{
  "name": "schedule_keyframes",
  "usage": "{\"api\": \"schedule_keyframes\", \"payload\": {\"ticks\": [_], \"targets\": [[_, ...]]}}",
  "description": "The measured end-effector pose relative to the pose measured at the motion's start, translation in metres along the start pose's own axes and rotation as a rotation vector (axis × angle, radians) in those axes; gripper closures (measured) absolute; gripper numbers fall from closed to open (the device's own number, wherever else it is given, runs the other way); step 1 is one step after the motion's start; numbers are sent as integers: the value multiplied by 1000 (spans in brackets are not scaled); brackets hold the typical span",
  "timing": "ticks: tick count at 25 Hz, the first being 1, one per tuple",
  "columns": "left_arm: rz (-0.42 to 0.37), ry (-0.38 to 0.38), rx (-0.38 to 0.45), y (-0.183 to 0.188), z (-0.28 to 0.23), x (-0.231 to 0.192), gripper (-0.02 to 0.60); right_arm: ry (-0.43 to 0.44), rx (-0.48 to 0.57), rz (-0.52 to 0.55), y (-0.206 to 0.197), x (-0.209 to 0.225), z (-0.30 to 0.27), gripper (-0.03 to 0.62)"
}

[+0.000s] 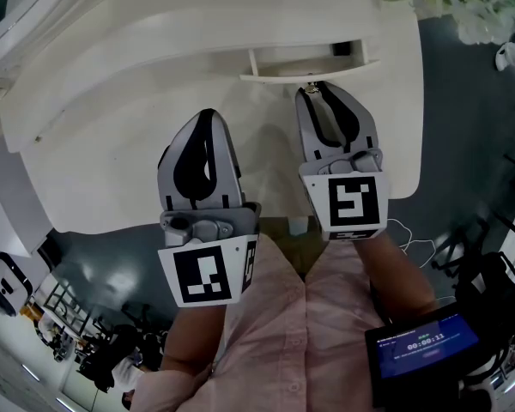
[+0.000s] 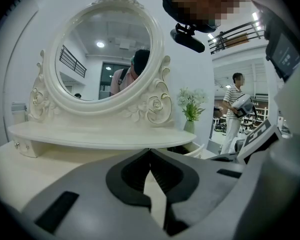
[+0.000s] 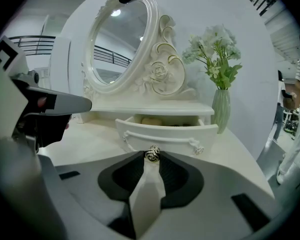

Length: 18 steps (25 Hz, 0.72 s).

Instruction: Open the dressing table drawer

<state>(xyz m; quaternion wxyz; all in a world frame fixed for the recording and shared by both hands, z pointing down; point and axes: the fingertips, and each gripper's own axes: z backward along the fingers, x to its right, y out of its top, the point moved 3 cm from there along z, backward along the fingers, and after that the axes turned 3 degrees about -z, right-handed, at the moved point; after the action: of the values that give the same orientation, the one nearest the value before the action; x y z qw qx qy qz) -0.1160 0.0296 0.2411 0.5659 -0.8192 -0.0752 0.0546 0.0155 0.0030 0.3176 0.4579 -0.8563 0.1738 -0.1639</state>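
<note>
Glossy white counter (image 1: 112,170), backed by one oval, rose-carved mirror (image 2: 107,54). One shallow drawer (image 3: 165,134) standing open under the mirror shelf, something pale inside, unclear. Right gripper (image 1: 312,89) clamped on its round rose-shaped knob (image 3: 152,153). Left gripper (image 2: 150,150) pinched together, empty, over the counter.

The left gripper (image 1: 208,114) hovered above the dressing table (image 1: 112,161) near its front edge, jaws closed together with nothing between them. The right gripper (image 1: 313,88) reached further forward, tilted slightly down, its tips pinching the drawer knob (image 3: 152,153).
</note>
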Motion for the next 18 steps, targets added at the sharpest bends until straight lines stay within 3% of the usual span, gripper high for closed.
{"api": "schedule_keyframes", "payload": {"ticks": [18], "targets": [[0, 0, -1, 0, 4, 6, 560, 11, -6, -10, -4, -4, 7, 488]]}}
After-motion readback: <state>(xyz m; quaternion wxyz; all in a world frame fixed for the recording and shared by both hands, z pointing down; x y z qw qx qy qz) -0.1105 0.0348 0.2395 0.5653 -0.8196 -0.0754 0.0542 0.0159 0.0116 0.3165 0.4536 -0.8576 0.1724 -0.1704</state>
